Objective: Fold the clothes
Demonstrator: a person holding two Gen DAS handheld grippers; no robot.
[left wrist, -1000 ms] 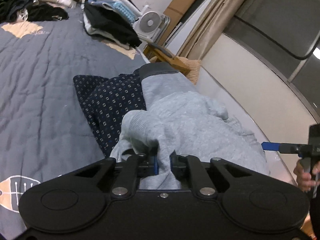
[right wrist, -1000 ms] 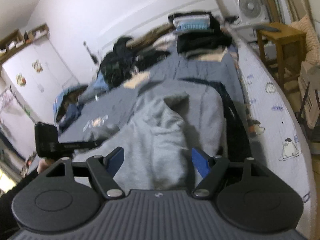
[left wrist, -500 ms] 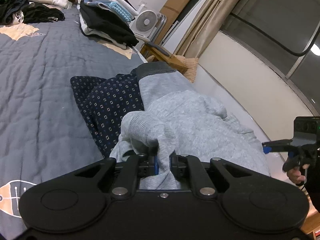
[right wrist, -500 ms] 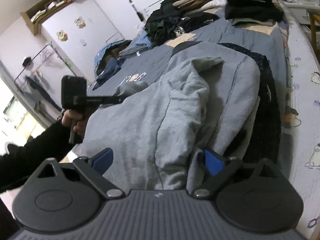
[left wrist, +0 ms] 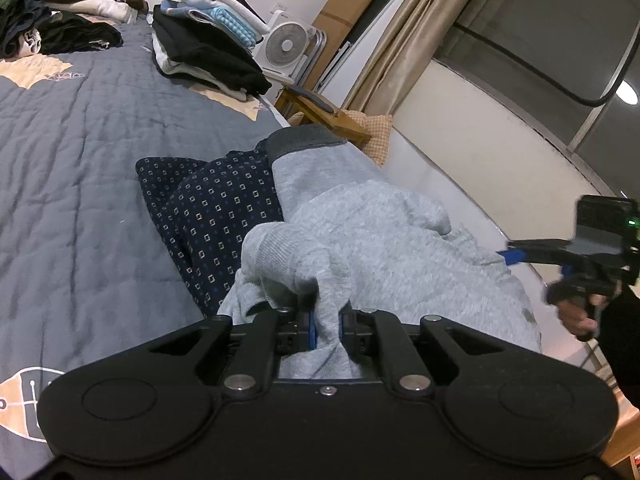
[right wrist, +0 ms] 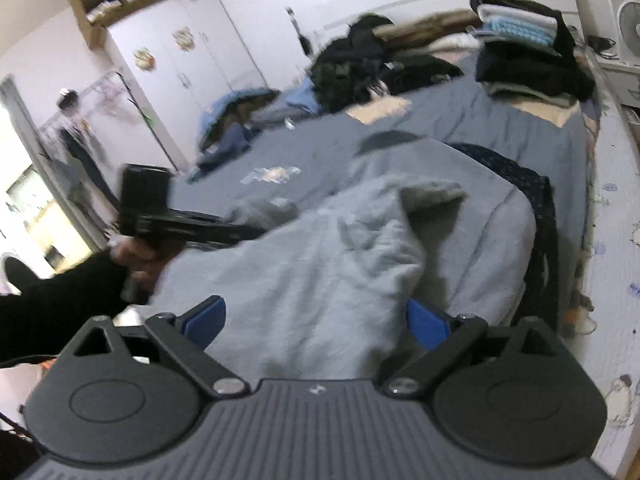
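Observation:
A grey sweatshirt [left wrist: 400, 248] lies crumpled on the bed, on top of a navy patterned garment [left wrist: 216, 204]. My left gripper [left wrist: 326, 320] is shut on a bunched fold of the sweatshirt near its ribbed cuff. In the right wrist view my right gripper [right wrist: 316, 316] stands wide open just above the sweatshirt [right wrist: 320, 264], and its blue pads touch nothing. That view also shows the left gripper [right wrist: 244, 232], held by a hand in a black sleeve, with its tips in the grey cloth. The right gripper [left wrist: 516, 254] shows at the right edge of the left wrist view.
A stack of folded clothes [left wrist: 208, 48] sits at the far end of the blue quilt [left wrist: 80, 152]. Loose dark clothes [right wrist: 360, 64] are heaped at the back. A white fan [left wrist: 286, 46] and a wooden stool [left wrist: 324, 112] stand beside the bed. The bed's white edge [right wrist: 612, 240] runs along the right.
The right gripper's jaws have spread wider; it has rolled and shifted sideways along the sweatshirt. The left gripper has kept its hold and stayed in place.

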